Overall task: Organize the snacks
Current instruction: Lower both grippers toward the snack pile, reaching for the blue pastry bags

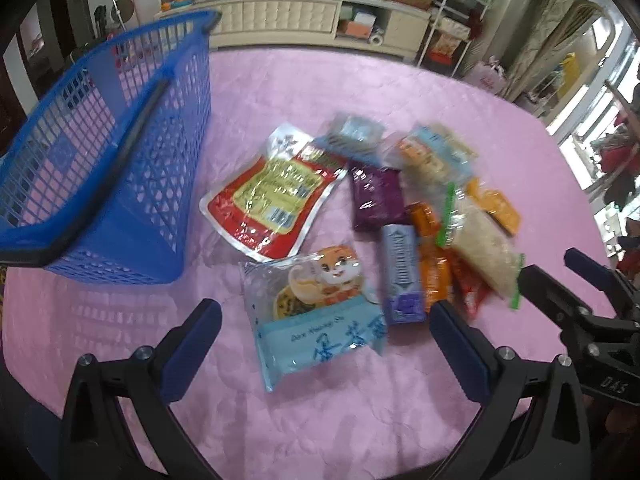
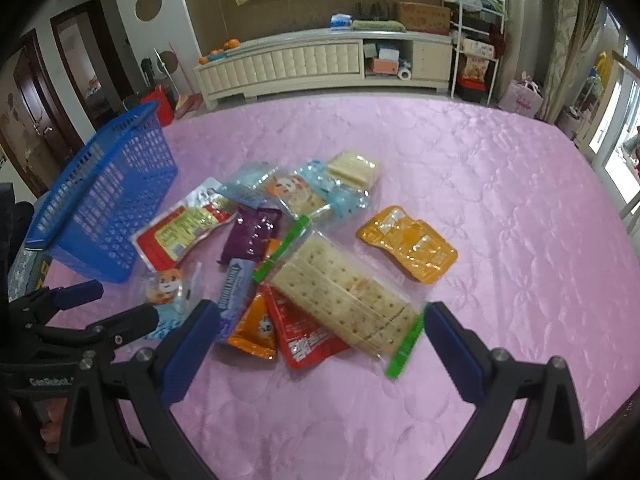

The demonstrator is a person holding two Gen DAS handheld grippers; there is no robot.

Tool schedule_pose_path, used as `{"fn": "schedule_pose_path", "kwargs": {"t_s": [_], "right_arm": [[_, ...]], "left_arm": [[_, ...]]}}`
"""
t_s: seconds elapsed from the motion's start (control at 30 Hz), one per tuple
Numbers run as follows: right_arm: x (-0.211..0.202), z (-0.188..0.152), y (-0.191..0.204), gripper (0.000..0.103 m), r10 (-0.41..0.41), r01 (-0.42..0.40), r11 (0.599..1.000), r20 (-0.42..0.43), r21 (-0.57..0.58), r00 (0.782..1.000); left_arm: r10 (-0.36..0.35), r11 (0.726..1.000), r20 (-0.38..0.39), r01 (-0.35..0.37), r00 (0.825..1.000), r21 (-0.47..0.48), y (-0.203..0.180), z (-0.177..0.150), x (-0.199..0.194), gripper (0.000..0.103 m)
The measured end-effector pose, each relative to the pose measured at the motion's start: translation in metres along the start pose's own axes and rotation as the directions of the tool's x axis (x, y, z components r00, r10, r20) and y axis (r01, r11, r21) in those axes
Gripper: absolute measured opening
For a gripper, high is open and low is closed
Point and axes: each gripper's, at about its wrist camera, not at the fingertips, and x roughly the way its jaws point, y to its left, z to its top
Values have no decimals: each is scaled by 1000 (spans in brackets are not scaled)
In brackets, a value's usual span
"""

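Note:
A pile of snack packets lies on the pink tablecloth point(image 1: 360, 420). My left gripper point(image 1: 326, 334) is open, just above a light blue packet with a cartoon fox point(image 1: 316, 312). A red and yellow pouch point(image 1: 268, 196), a purple packet point(image 1: 376, 200) and a blue-grey bar point(image 1: 402, 276) lie beyond. My right gripper point(image 2: 320, 336) is open over the near end of a clear cracker pack with green ends point(image 2: 344, 292). Red point(image 2: 304, 336) and orange point(image 2: 256, 328) sachets lie under it. A yellow pouch point(image 2: 408, 244) lies to the right. The blue mesh basket point(image 1: 96, 152) stands at left, empty.
A cream cabinet point(image 2: 320, 60) and a shelf rack point(image 2: 476, 36) stand beyond the table's far edge. The right gripper shows in the left wrist view point(image 1: 556, 276); the left gripper shows in the right wrist view point(image 2: 116, 304). The basket also shows there point(image 2: 108, 196).

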Motion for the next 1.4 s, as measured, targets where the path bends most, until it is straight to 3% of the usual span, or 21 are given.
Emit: {"fn": "schedule_pose_path", "kwargs": {"t_s": [0.23,0.3,0.57,0.73,0.9,1.23,1.4], "right_arm": [[22,-5,-9,103,4,-3,1000,-37,30,999],[26,-6,-11,103,8,-6,999,-47,41,999],[29,-10,-12,103,45,-41,997,-73,60,996],[22,-8,-10,103,73,-69,996,-72,51,995],[13,2,-13,103,133,-130,990,-51,50,990],[24,43,-16,101,162,-162,987,-25,-2,986],[45,63,-17,101,134,-135,990,-26,-42,991]], "left_arm": [[30,999,-62,-31,998,-14,7,4,33,102],[29,999,-72,-30,997,-11,7,5,39,89],[21,1000,-79,-21,997,7,-1,5,42,69],[-4,1000,-68,4,998,10,-3,-4,34,67],[-28,999,3,27,1000,28,-8,-3,10,67],[-38,998,96,32,995,59,-10,36,-3,67],[-40,997,118,32,992,64,-14,60,7,67]]}}
